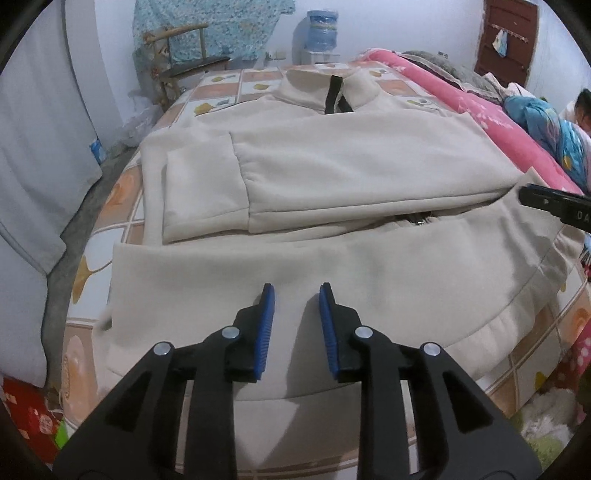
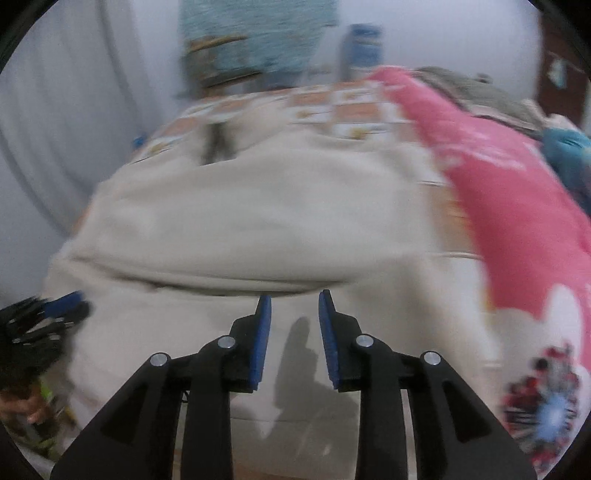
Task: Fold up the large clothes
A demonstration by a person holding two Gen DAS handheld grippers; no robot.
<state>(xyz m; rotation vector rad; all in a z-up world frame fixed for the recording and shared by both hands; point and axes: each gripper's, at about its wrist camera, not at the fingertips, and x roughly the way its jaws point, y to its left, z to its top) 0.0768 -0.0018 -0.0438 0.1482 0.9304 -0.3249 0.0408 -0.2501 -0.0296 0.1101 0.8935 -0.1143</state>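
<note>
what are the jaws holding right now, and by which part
Nothing. The left gripper and the right gripper both stand open above the jacket, with no cloth between the jaws.

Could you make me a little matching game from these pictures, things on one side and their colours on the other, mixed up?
Things:
1. jacket
2. blanket
3. water bottle
4. zipper

Colours:
A. pink with flowers
B. black
C. cream
D. clear blue

Pairs: 1-C, 2-A, 3-D, 4-B
</note>
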